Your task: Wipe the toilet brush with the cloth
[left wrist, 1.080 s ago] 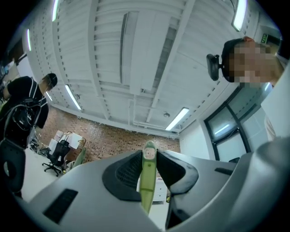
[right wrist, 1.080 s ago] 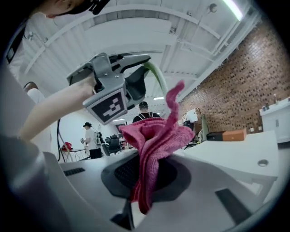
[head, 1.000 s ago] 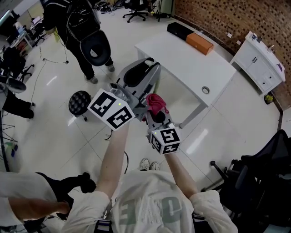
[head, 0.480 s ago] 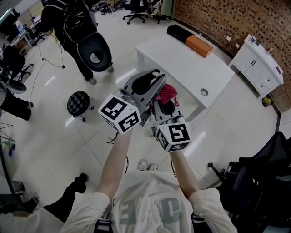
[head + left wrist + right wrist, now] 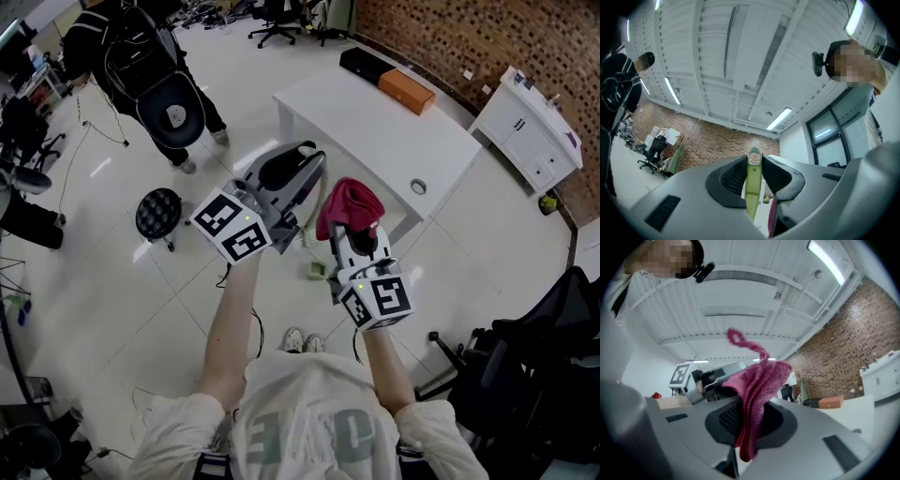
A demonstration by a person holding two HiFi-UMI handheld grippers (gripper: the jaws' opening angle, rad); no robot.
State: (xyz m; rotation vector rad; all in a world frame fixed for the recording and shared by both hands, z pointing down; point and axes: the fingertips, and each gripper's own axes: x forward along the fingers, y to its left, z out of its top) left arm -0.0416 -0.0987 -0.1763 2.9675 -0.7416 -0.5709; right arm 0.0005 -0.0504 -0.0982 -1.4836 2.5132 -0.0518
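Note:
A pale green toilet brush handle [image 5: 753, 187] stands upright between the dark pads of my left gripper [image 5: 753, 164], which is shut on it. In the head view the left gripper [image 5: 295, 173] is left of centre. A pale part of the brush [image 5: 314, 267] seems to hang below it. A crumpled magenta cloth [image 5: 759, 385] sticks up out of my right gripper [image 5: 750, 420], which is shut on it. In the head view the cloth [image 5: 349, 202] tops the right gripper [image 5: 354, 223], just right of the left gripper and apart from it.
A white table [image 5: 375, 122] lies ahead with an orange box [image 5: 410, 91] and a black box [image 5: 366, 64] at its far end. A black stool [image 5: 157, 212] and a person carrying a dark chair [image 5: 169, 103] are to the left. At right are a white cabinet [image 5: 525, 131] and an office chair [image 5: 553, 356].
My right gripper has moved right and up with the cloth, away from the left gripper. The left gripper has sunk slightly. The person at the back left has stepped further off.

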